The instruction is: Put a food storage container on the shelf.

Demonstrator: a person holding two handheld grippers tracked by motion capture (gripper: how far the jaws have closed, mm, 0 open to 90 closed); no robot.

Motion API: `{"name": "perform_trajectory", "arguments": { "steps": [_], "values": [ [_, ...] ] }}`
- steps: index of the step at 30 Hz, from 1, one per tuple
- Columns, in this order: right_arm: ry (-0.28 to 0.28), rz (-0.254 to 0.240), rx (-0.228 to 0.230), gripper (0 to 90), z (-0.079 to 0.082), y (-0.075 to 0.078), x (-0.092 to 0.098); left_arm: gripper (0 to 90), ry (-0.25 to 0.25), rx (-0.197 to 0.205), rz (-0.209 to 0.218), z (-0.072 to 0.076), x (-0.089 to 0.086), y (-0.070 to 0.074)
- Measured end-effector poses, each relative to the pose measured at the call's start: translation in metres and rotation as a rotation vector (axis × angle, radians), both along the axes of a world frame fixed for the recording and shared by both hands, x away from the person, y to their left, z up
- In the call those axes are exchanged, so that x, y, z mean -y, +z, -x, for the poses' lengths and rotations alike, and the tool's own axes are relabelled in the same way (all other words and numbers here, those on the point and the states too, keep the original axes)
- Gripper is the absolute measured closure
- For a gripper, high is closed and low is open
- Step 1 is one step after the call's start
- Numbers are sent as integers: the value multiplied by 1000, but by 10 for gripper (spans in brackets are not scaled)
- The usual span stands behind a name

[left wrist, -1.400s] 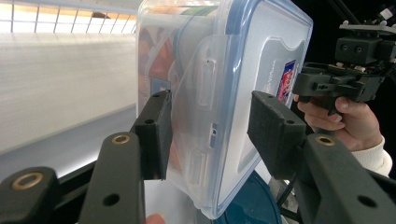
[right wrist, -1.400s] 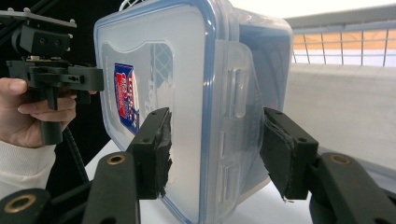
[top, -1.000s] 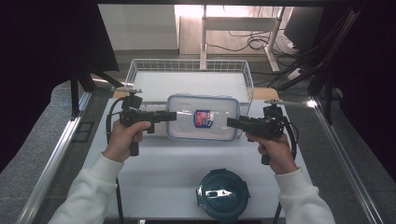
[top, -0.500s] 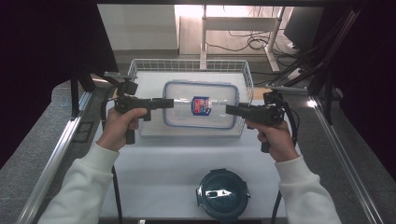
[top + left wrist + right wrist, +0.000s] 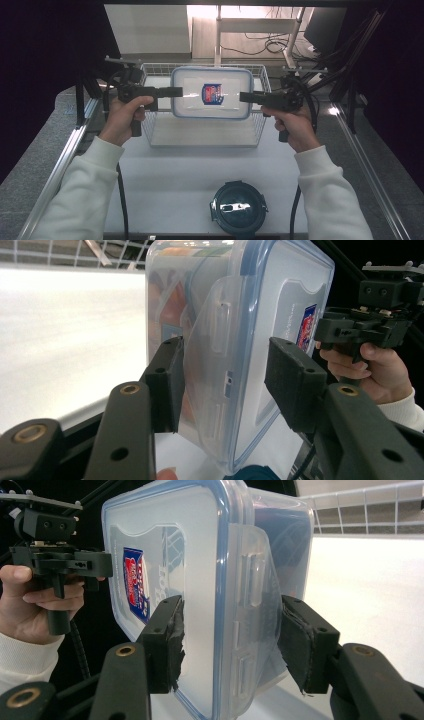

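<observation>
My fingers (image 5: 172, 385), both pairs clamped on the box's (image 5: 211, 93) end flaps above the basket (image 5: 205, 135), could slip, tipping it.

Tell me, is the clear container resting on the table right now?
No, the clear container hangs lifted between both grippers above the wire basket.

Both forearms wear white long sleeves (image 5: 80, 192), and each hand carries matte black pistol-grip tongs (image 5: 181, 92) with brass-coloured pivot screws (pads worn and frayed on the right tongs (image 5: 242, 97)), trailing black cables (image 5: 121, 200).
</observation>
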State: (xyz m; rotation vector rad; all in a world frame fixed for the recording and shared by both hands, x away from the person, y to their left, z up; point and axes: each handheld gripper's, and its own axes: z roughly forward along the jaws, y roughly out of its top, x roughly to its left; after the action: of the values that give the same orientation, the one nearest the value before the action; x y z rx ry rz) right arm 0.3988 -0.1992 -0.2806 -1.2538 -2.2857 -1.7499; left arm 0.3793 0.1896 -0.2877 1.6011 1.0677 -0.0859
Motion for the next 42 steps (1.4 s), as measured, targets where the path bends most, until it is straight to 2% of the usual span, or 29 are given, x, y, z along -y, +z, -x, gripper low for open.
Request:
{"name": "perform_trajectory", "arguments": {
  "steps": [4,6,11,18,25,29,30,32,35,36,37,39,41,42],
  "values": [
    [1,5,-3,457,-9,5,-3,510,5,-3,7,-8,-3,3],
    [4,13,-7,457,-19,9,-5,510,0,-12,13,-18,-6,3],
    [8,25,-25,455,-31,11,-8,511,10,-25,21,-26,-6,0],
    [5,24,-66,455,-52,2,-10,510,15,-65,28,-43,-8,-10],
    [-1,26,-88,454,-63,-6,-11,508,22,-93,34,-58,-10,-19],
    [-7,32,-125,454,-73,-14,-15,507,16,-122,35,-66,-13,-27],
    [-9,37,-138,452,-74,-15,-16,510,21,-127,47,-70,-14,-29],
    [-9,28,-134,455,-76,-17,-16,511,23,-126,49,-71,-16,-29],
    [-8,25,-154,458,-80,-17,-19,510,33,-135,65,-76,-19,-31],
    [-12,19,-181,456,-84,-17,-19,517,38,-144,75,-79,-19,-32],
    [-12,19,-181,456,-84,-17,-19,517,38,-144,75,-79,-19,-32],
    [-28,4,-229,448,-92,-17,-20,515,53,-159,87,-84,-19,-34],
    [-33,3,-239,445,-94,-17,-20,514,60,-164,93,-85,-19,-34],
    [-44,-10,-267,442,-99,-17,-21,512,64,-177,101,-88,-19,-36]
  ]
}}
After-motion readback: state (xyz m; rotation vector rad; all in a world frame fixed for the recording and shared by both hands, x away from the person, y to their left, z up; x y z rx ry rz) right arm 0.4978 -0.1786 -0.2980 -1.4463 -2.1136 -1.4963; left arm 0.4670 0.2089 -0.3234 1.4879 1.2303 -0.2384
